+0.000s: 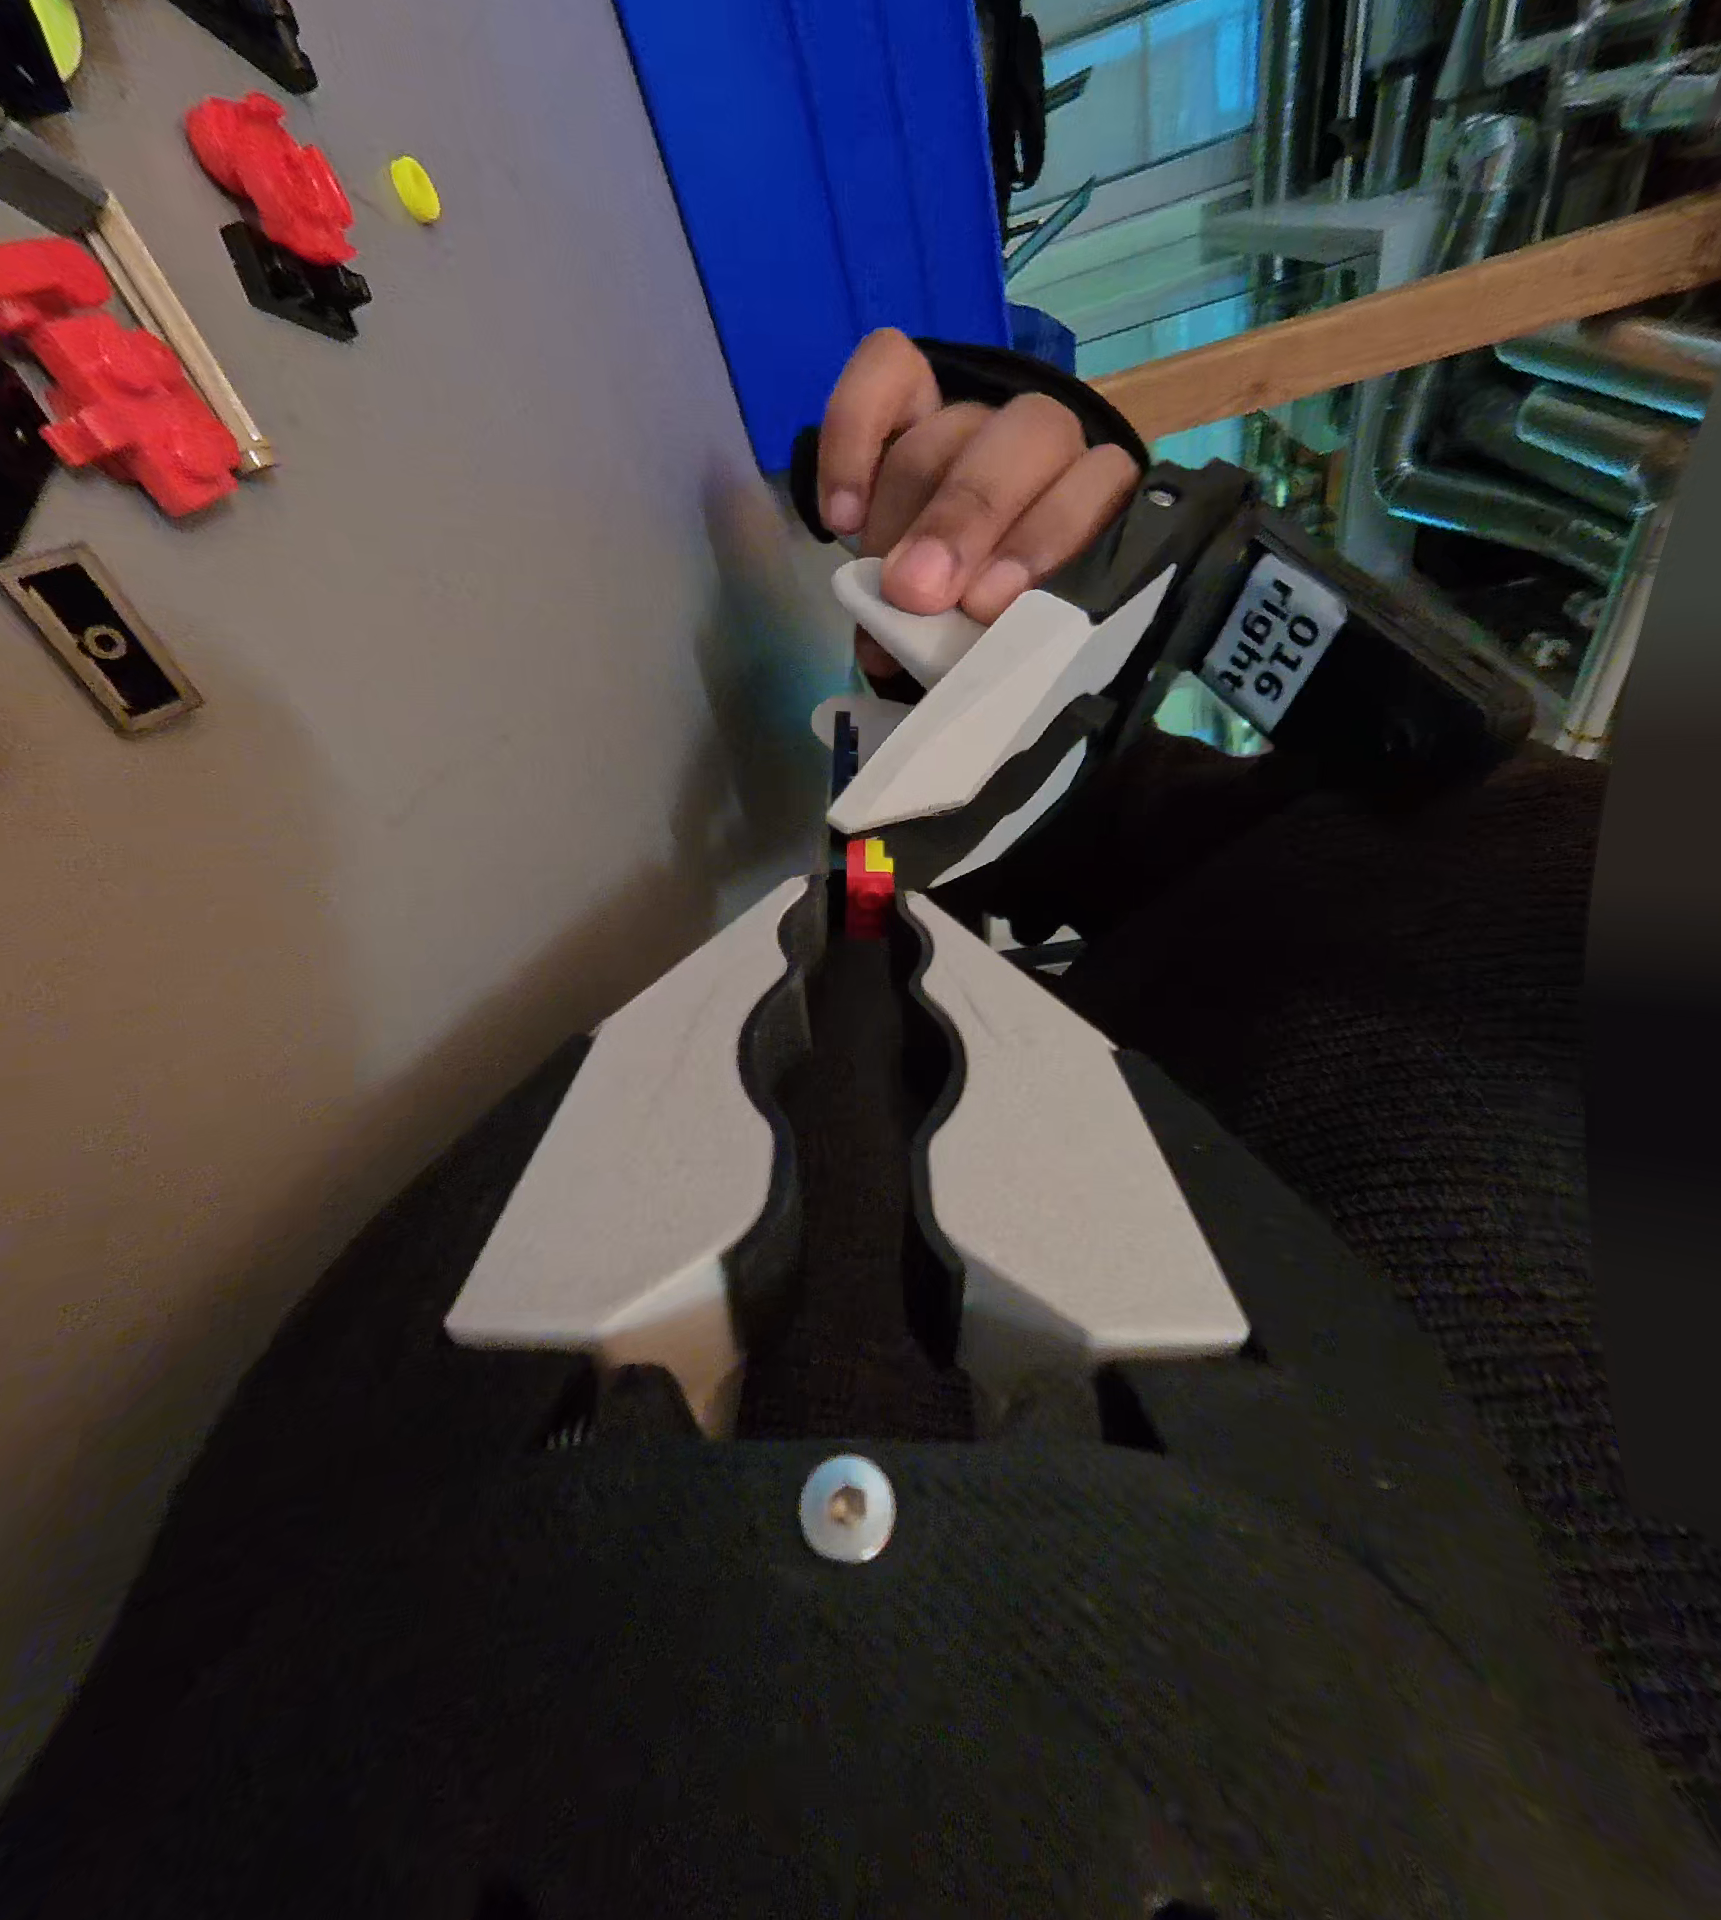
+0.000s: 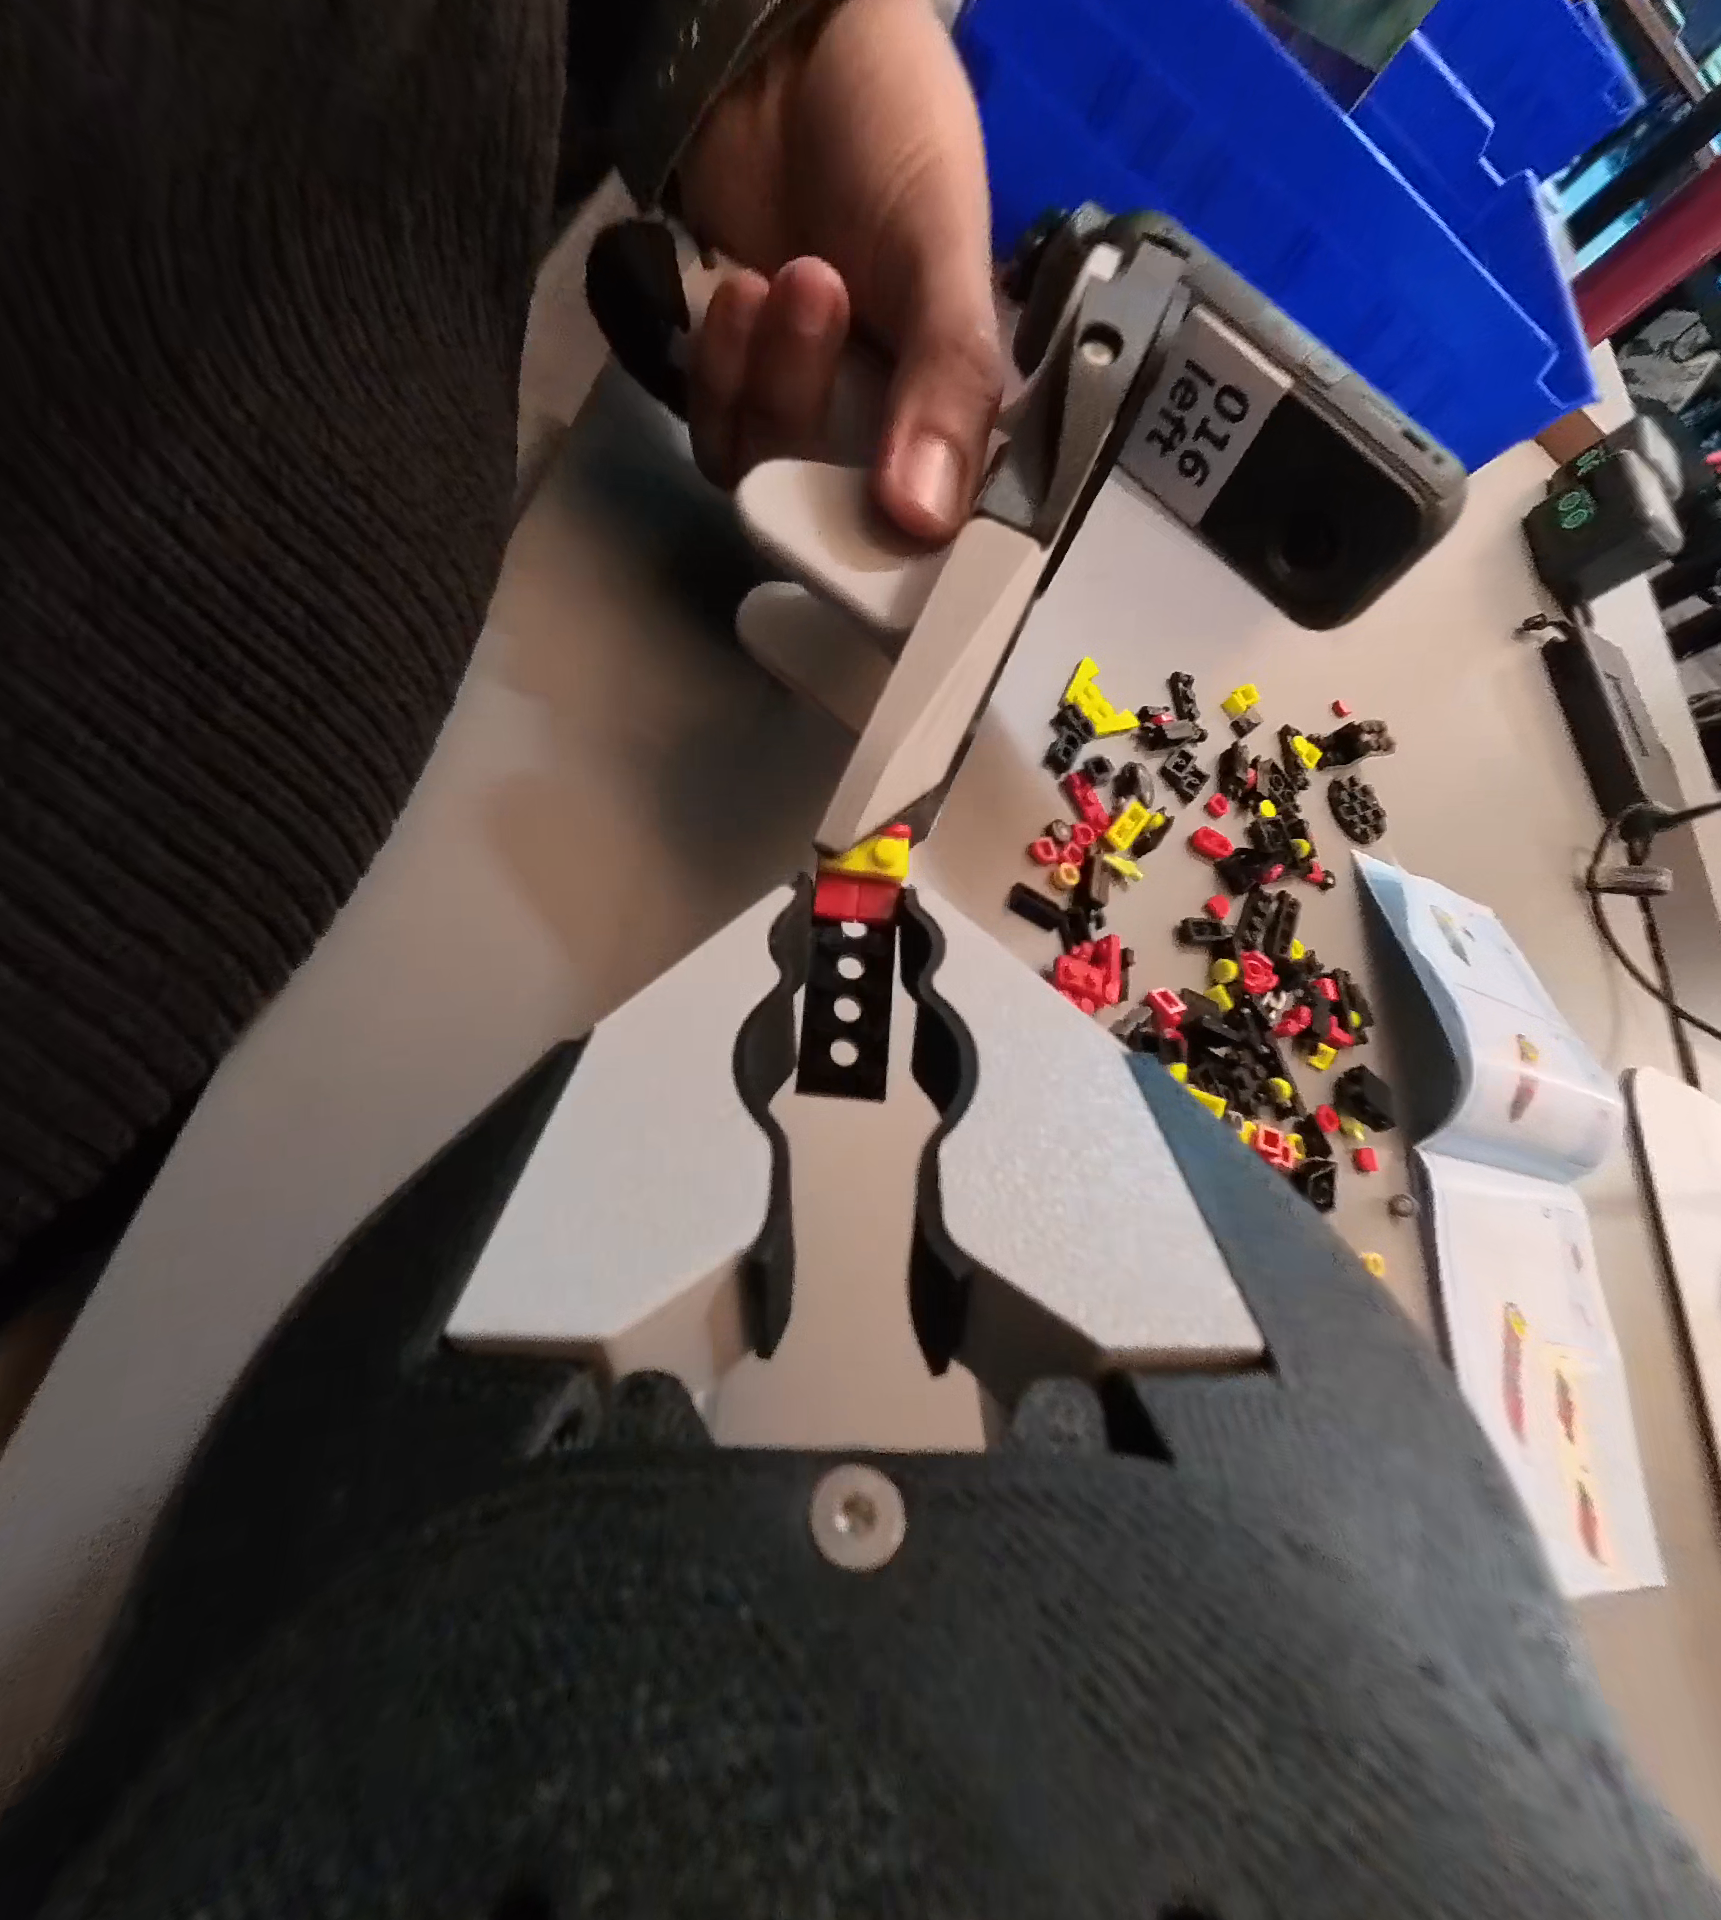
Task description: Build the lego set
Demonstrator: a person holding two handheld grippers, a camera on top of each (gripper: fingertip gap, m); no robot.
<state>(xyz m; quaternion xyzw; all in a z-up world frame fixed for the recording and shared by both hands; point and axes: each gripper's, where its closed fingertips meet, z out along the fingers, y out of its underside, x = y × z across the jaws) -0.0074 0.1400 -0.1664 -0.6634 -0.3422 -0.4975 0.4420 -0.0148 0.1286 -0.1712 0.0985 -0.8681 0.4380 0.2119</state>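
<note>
Here, both tongs [image 1: 861, 894] [image 2: 851, 899] tip to tip, each clamped on one small red-yellow-black lego assembly [image 2: 861, 894].

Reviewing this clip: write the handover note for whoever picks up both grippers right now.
Left gripper: shut on the small red and yellow sub-assembly, at its red and yellow end.
Right gripper: shut on the same sub-assembly, whose black holed plate lies between its fingers.
Both are held together above the table.
Loose pieces lie in a pile on the table, the open instruction booklet beside them.
Done: only a few bricks joined. Left: nearly the whole build.
</note>
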